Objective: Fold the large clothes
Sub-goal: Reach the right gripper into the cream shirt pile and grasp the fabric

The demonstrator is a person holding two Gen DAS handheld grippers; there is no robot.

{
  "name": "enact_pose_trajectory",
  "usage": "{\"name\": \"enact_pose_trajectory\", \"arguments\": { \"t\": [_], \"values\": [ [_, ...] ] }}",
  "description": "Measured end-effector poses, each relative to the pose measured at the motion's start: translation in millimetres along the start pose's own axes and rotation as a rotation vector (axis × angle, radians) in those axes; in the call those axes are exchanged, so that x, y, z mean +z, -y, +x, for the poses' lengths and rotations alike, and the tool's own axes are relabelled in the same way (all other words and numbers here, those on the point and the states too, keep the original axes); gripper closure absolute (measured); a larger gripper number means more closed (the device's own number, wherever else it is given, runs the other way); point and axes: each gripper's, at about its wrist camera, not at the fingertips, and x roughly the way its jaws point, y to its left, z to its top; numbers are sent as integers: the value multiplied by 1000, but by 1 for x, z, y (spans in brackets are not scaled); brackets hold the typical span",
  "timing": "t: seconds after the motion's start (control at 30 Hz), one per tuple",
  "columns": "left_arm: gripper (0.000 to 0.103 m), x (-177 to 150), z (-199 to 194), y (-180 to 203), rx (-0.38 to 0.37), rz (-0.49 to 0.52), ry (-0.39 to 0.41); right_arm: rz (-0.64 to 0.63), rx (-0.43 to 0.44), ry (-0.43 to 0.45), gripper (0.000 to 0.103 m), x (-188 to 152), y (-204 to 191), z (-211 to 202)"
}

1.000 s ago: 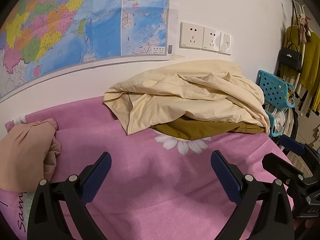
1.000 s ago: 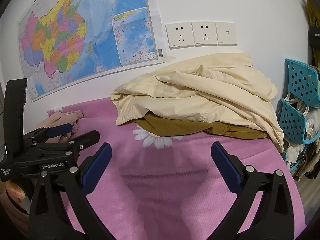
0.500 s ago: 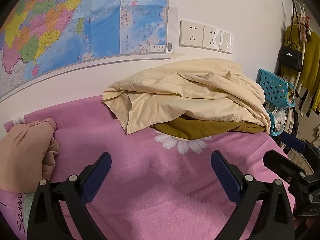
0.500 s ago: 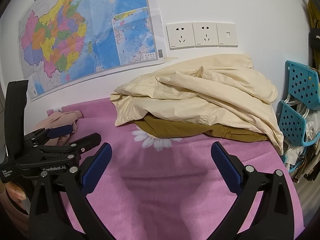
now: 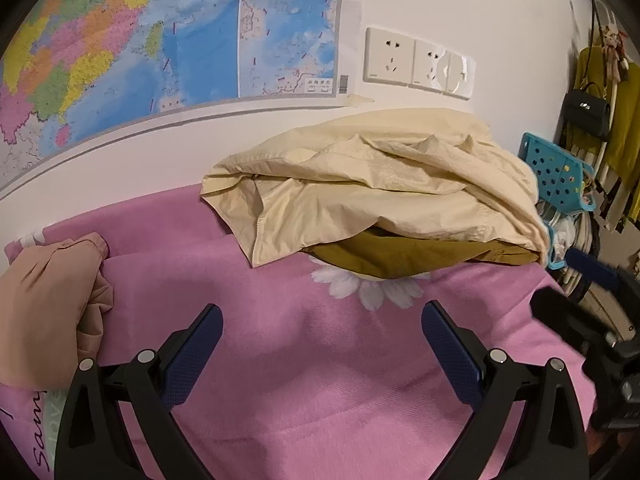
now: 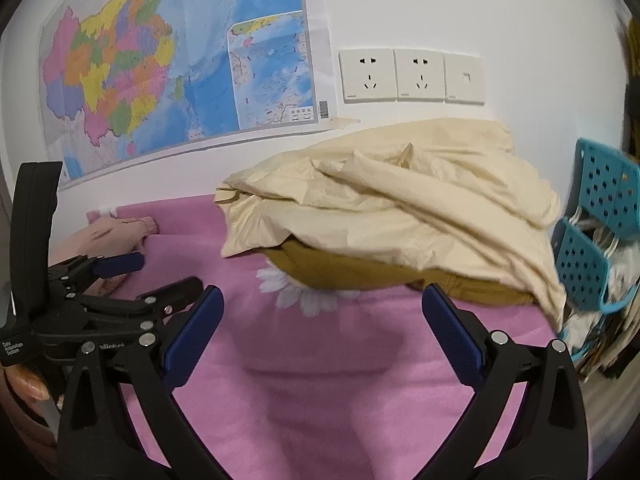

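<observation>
A crumpled cream cotton garment lay heaped against the wall at the far side of the pink bedspread, covering a mustard-brown garment. The left gripper and right gripper both hung wide open above bare bedspread, gripping nothing, short of the heap.

A crumpled garment lies on another garment on the bed, against the wall.
</observation>
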Motion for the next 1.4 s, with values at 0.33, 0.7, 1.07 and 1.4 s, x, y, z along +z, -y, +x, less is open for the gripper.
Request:
{"name": "enact_pose_trajectory", "arguments": {
  "t": [0.33, 0.7, 1.07, 1.4],
  "values": [
    [7, 23, 65, -33, 54, -71, -90, -251, -69, -30, 5, 62, -4, 83],
    [7, 34, 106, -47, 70, -92, -132, -538, -109, -163, 13, 93, -17, 193],
    [7, 33, 128, -66, 79, -108, -157, -524, 30, -151, 31, 125, -1, 149],
    [7, 34, 139, -78, 81, -114, -160, -629, 81, -275, 83, 119, -18, 213]
  ]
}}
